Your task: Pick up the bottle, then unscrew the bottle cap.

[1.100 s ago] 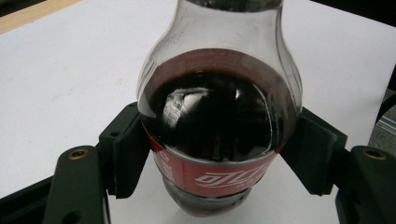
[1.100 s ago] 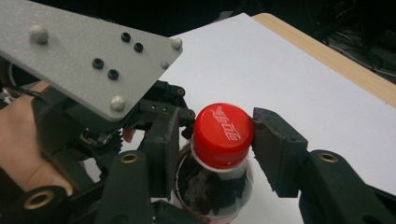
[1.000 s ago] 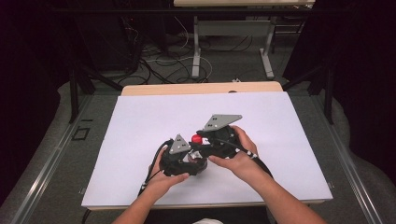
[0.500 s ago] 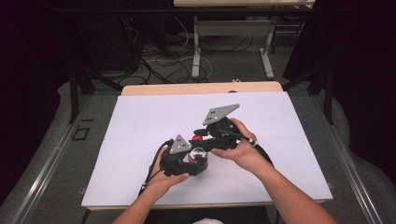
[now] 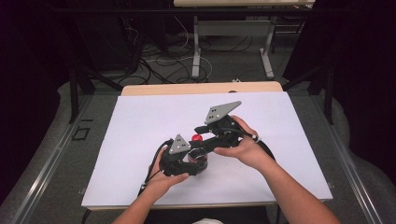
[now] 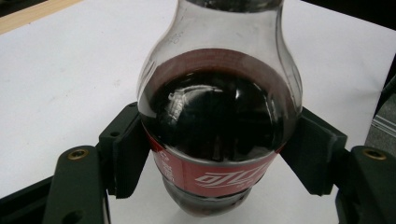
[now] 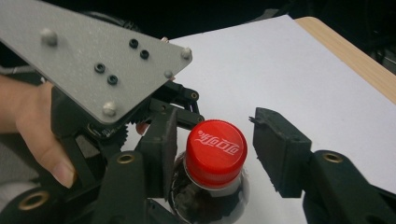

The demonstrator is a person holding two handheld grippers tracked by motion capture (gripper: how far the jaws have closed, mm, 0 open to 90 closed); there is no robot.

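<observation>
A cola bottle (image 6: 219, 126) with dark drink and a red label stands upright on the white sheet (image 5: 140, 126). My left gripper (image 6: 219, 158) is shut on its body at the label, one pad on each side. The red cap (image 7: 216, 149) lies between the jaws of my right gripper (image 7: 217, 140), which have just been opening. A gap shows between the cap and the right-hand pad (image 7: 275, 144), while the left-hand pad sits close against it. In the high view the right gripper (image 5: 205, 135) reaches over the cap (image 5: 197, 138) from the right, above the left gripper (image 5: 184, 158).
The white sheet covers most of a wooden table (image 5: 201, 88). Behind the cap in the right gripper view are the left gripper's grey plate (image 7: 93, 56) and the hand (image 7: 42, 135) holding it. Cables and table legs (image 5: 196, 51) lie on the dark floor beyond.
The right hand has shifted slightly over the cap and its grey plate has tipped up. The left gripper and the bottle have stayed where they were.
</observation>
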